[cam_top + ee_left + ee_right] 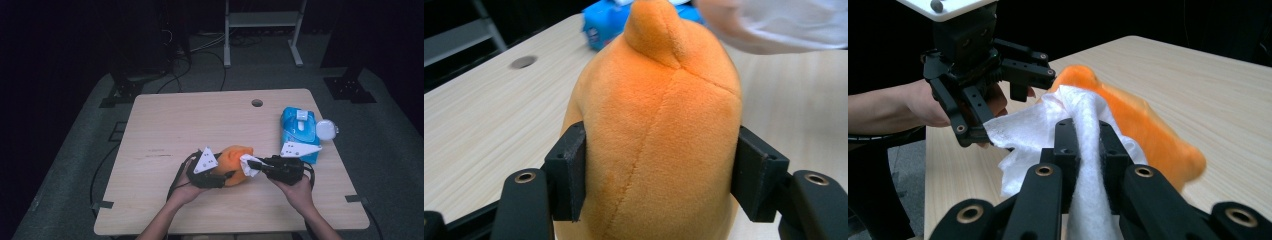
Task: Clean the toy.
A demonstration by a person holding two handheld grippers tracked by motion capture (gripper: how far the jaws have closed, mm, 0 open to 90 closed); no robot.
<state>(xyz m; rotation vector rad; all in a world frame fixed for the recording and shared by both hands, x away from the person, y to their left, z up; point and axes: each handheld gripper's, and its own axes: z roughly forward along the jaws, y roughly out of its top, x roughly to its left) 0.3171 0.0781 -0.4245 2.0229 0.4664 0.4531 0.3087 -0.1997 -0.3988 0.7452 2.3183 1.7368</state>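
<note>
An orange plush toy [235, 159] lies on the wooden table [175, 125] near its front middle. My left gripper [227, 172] comes in from the left and is shut on the toy. In the left gripper view its two black pads press into the toy's [659, 125] sides. My right gripper [255, 163] comes in from the right, shut on a white wipe [247, 168]. In the right gripper view the wipe [1033, 125] runs up between the closed jaws and drapes onto the toy [1143, 125], right next to the left gripper [1003, 105].
A blue pack of wipes [299, 131] lies at the table's right side with a small white rounded object [326, 129] beside it. A cable hole [257, 103] sits near the far edge. A metal frame [262, 20] stands on the floor behind the table.
</note>
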